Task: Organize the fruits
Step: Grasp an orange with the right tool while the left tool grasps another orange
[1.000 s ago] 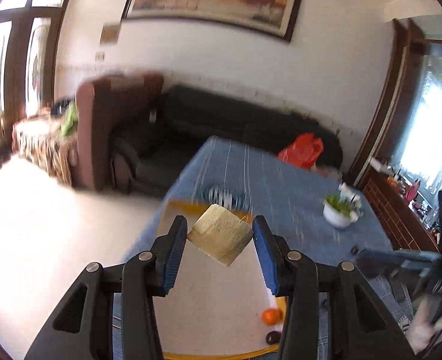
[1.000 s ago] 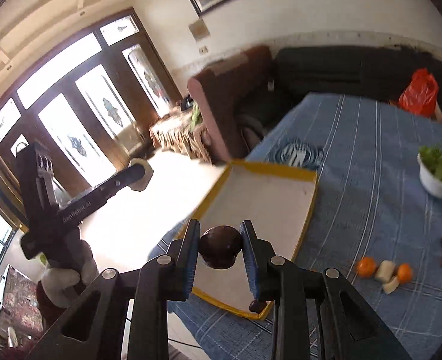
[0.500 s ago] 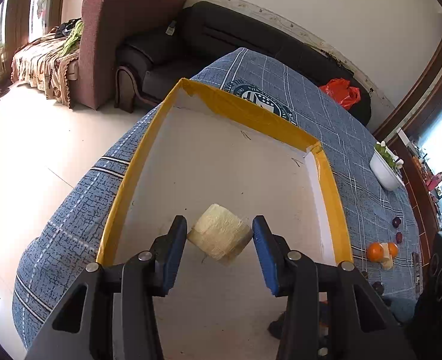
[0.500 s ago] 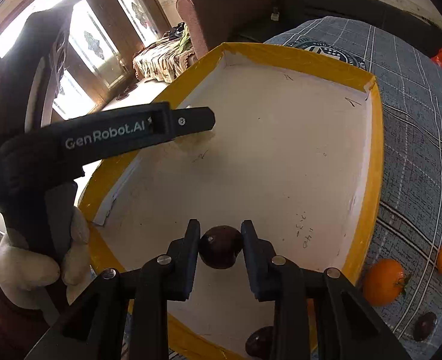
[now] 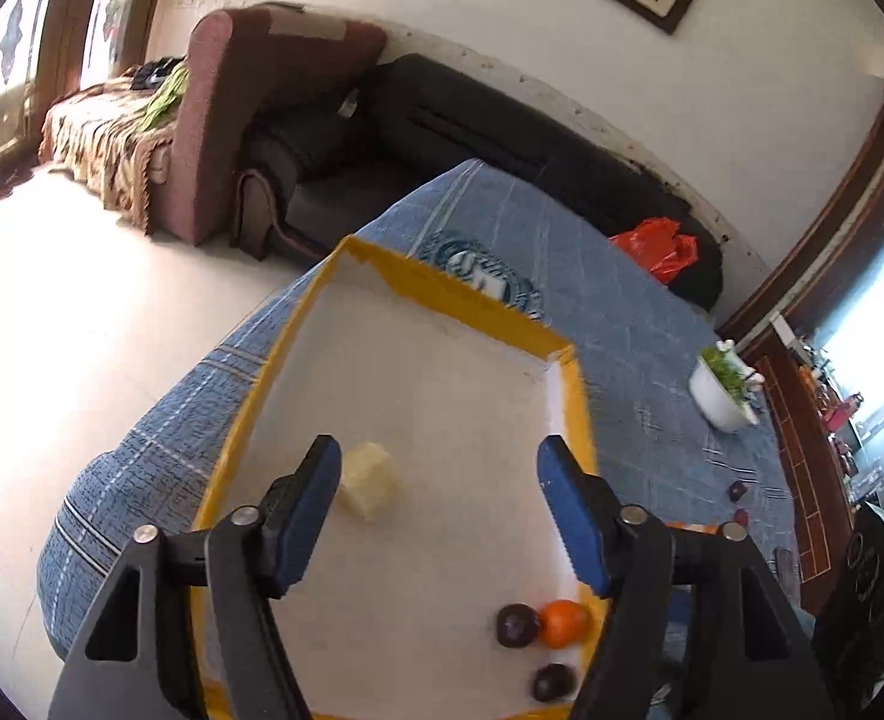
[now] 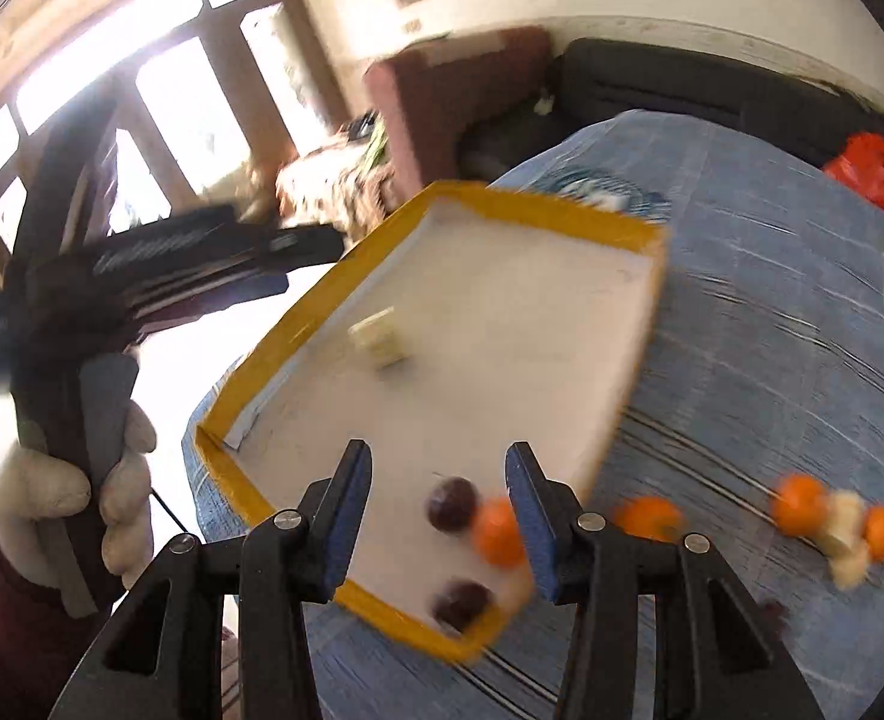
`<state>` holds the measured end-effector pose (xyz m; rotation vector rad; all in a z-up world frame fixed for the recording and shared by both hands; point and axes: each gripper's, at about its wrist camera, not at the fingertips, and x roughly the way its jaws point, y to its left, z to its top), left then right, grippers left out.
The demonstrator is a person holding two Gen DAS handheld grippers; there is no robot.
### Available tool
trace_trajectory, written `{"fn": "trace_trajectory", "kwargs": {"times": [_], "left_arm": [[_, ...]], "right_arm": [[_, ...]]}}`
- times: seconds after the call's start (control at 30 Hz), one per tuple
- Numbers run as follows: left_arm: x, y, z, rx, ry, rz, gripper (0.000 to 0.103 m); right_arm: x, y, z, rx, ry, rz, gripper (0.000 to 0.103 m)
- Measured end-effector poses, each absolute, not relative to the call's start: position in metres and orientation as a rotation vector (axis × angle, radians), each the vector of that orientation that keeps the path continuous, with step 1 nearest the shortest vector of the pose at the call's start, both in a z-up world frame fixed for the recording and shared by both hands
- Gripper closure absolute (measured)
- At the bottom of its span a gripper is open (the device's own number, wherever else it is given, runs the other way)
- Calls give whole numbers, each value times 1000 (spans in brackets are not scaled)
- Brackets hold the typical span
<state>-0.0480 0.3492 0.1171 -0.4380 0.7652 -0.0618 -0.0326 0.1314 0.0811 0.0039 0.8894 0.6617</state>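
Jaws of your left gripper (image 5: 438, 495) and right gripper (image 6: 438, 507) have just been opening, empty: pale yellow fruit chunk (image 5: 368, 480) and dark round plum (image 6: 452, 504) rest released in the yellow-rimmed white tray (image 5: 442, 294).

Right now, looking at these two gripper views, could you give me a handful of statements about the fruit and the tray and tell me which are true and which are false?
1. The pale yellow chunk lies on the tray floor. True.
2. The left gripper is clamped on that chunk. False: its jaws have just been opening and stand apart, the chunk loose beside one finger.
3. Two dark plums and one orange sit in the tray. True.
4. The right gripper grips a plum. False: its jaws have just been opening, with the plum lying free in the tray.
5. All fruit is in the tray. False: oranges remain on the blue cloth.
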Motion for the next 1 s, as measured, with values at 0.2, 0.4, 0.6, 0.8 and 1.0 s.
{"fn": "trace_trajectory", "kwargs": {"times": [0.2, 0.4, 0.6, 0.8, 1.0], "left_arm": [[-50, 275, 135, -369, 747, -192, 26], [-24, 189, 108, -315, 858, -338, 26], [0, 130, 72, -227, 972, -397, 26], [20, 106, 41, -186, 1058, -386, 32], [37, 90, 21, -126, 1110, -380, 37]], "right_arm": [[-48, -15, 92, 141, 831, 420, 49], [-48, -113, 61, 289, 887, 263, 49], [-20, -130, 38, 356, 912, 246, 49], [10, -124, 20, 419, 953, 276, 49], [22, -109, 9, 394, 984, 269, 54]]}}
